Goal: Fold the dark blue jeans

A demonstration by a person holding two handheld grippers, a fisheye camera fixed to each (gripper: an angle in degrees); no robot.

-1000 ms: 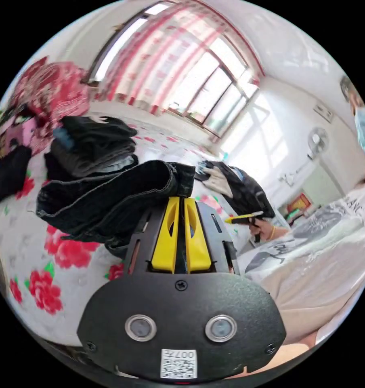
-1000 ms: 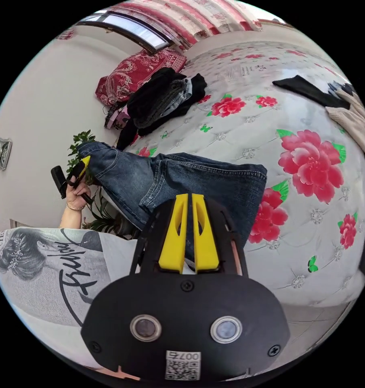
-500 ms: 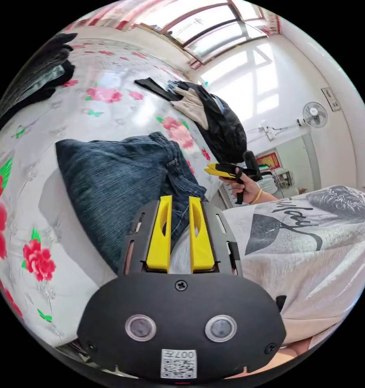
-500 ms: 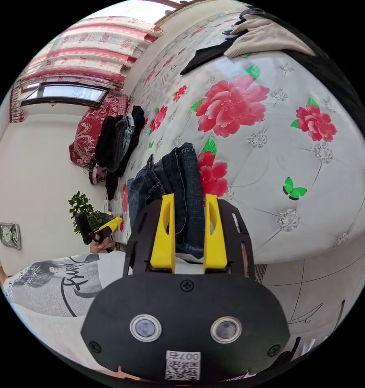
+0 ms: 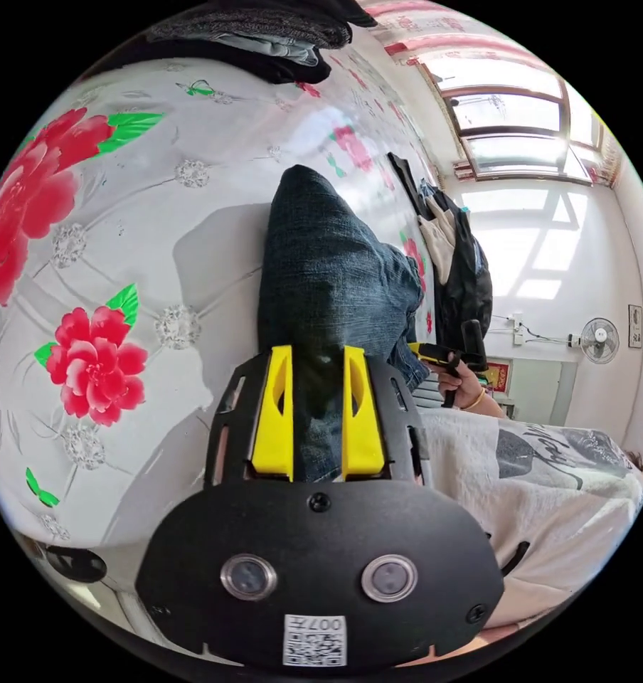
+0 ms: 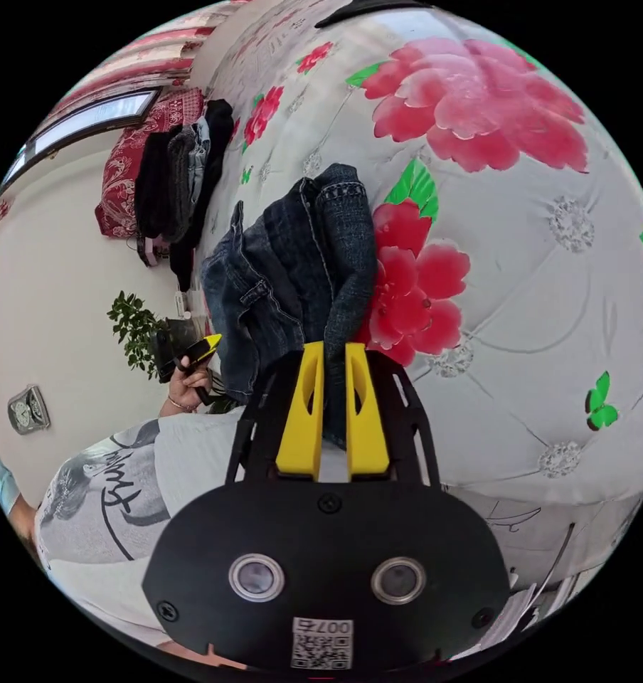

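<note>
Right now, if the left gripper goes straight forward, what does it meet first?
The dark blue jeans: denim already lies between the left gripper jaws. Beyond them comes the flowered bed cover, though depth is unclear.

The jeans [image 5: 328, 284] lie on the bed [image 5: 158, 284], between the jaws of each hand-held gripper. A clothes stack [image 6: 183, 178] sits further along the bed, beside a pillow [image 6: 126, 178]. A plant [image 6: 133, 331] stands beside the bed.
</note>
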